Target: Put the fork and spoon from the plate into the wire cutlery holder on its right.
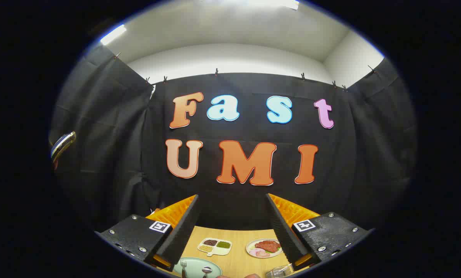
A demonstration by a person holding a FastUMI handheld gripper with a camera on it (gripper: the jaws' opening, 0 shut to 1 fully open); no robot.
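No word, brand or number can be read on any object. Two signs alone are found: a square black-and-white patterned tag [160, 226] is fixed on the left finger mount of the hand-held two-finger gripper [232, 195], and a matching tag [304, 225] on the right mount (block patterns, not letters). The fingers are held wide apart, nothing pressed between them, above the near edge of the light wooden table [238, 262].
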